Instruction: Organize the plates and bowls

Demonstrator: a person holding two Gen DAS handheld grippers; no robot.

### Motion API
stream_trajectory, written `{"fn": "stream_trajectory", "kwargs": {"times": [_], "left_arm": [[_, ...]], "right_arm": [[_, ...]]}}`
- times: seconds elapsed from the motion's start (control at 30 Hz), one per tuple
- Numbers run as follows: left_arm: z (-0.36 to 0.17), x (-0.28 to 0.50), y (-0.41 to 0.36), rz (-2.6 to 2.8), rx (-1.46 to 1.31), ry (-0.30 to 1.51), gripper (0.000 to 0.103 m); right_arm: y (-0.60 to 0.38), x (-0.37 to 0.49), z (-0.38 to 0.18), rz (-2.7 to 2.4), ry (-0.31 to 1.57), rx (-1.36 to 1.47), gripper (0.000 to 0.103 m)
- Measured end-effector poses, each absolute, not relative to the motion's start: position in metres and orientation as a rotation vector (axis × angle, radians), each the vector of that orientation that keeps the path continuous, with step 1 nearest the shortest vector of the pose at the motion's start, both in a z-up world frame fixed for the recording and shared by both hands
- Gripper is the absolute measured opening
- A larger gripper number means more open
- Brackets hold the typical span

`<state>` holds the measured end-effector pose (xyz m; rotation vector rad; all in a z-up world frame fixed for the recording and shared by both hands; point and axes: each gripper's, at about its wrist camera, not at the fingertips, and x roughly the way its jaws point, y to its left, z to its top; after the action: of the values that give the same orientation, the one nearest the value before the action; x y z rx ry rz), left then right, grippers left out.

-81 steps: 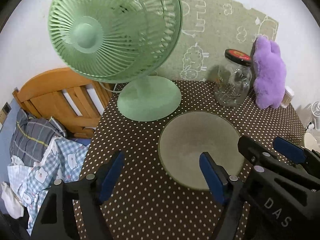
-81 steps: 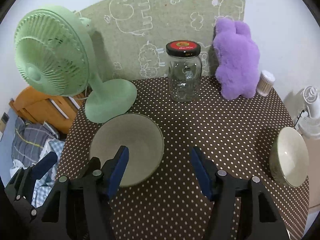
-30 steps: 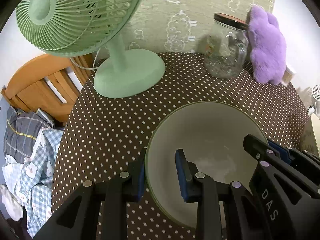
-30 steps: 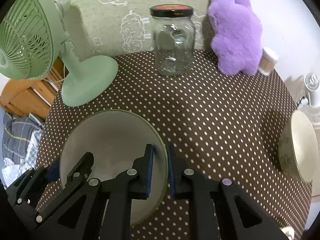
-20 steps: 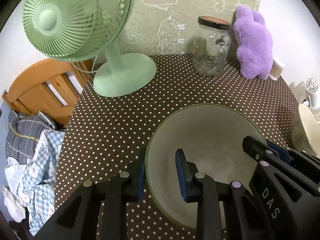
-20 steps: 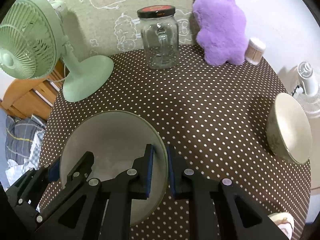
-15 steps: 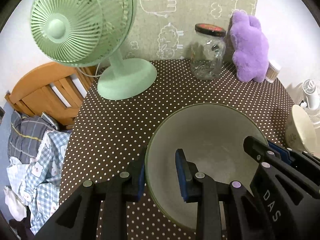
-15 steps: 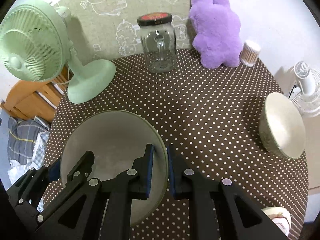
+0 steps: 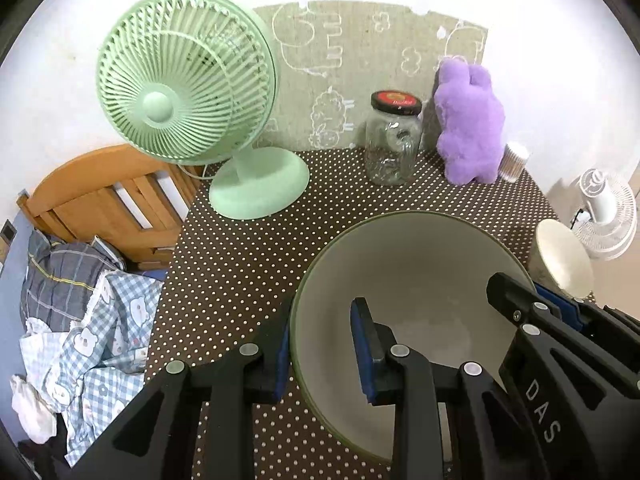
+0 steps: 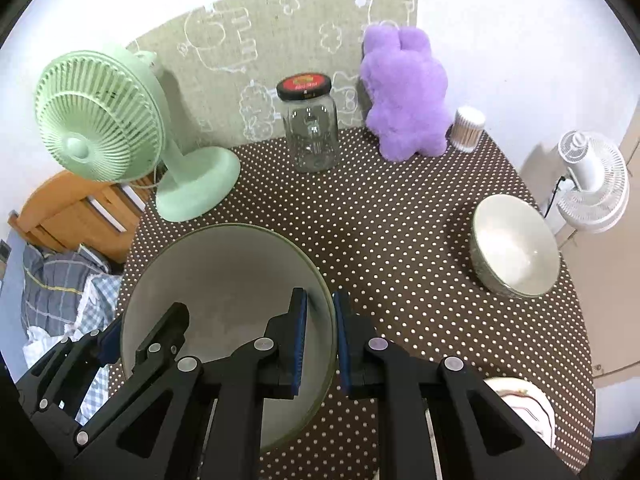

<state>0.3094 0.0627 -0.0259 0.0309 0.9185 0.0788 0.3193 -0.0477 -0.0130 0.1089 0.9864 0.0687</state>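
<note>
**Two Grippers, One Big Bowl**

Jaws pinch the rim of the large bowl (image 10: pixel 224 280) on both sides: the left gripper (image 9: pixel 320 344) has one blue pad outside the wall and one inside at the bowl's left edge, and the right gripper (image 10: pixel 320 336) clamps the opposite edge the same way, its pads pressed close with only the thin rim between them. Sharing the load across two opposite points makes sense for something this wide and deep; a single pinch at one edge would likely let it tip or slip.

The bowl sits low over the left part of the tabletop (image 10: pixel 400 240), a brown cloth with white dots. Whether its base touches the cloth or hangs just above cannot be told from either wrist view. It appears empty, its mouth facing up.

Well apart on the right side stands a smaller bowl (image 10: pixel 516 244), cream-coloured and upright, near the tabletop's edge. Given the task, it looks like the partner in a nesting, though which goes into which is only a guess. At the near right edge a plate (image 10: pixel 528 412) with a dark pattern is partly visible.

Along the back stand a green fan (image 9: pixel 192 92), a glass jar (image 10: pixel 310 128) with a dark lid, a purple plush toy (image 10: pixel 408 92) and a small tub of cotton swabs (image 10: pixel 466 128), all clear of the path between the two bowls.
</note>
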Motion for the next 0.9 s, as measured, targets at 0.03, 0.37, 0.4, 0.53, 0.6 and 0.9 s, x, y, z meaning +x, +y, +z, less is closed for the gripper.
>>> {"fn": "stream_trajectory", "kwargs": {"times": [0.03,0.37,0.4,0.53,0.6,0.9], "left_arm": [[-0.022,0.306,0.063,0.076,0.031,0.912,0.026],[0.001,0.268,0.068,0.052,-0.002,0.873,0.026],[0.002,0.263,0.068,0.05,-0.003,0.87,0.026],[0.005,0.248,0.07,0.04,-0.009,0.871,0.026],[0.004,0.239,0.071,0.033,-0.01,0.877,0.026],[-0.008,0.207,0.075,0.02,-0.008,0.901,0.026]], "right_arm": [[-0.048,0.316,-0.009,0.066,0.98,0.108,0.017],[-0.045,0.274,0.02,0.04,0.934,0.094,0.017],[-0.045,0.268,0.023,0.038,0.93,0.093,0.017],[-0.042,0.251,0.028,0.028,0.923,0.085,0.017],[-0.04,0.243,0.029,0.024,0.923,0.08,0.017],[-0.035,0.206,0.02,0.022,0.928,0.056,0.017]]}}
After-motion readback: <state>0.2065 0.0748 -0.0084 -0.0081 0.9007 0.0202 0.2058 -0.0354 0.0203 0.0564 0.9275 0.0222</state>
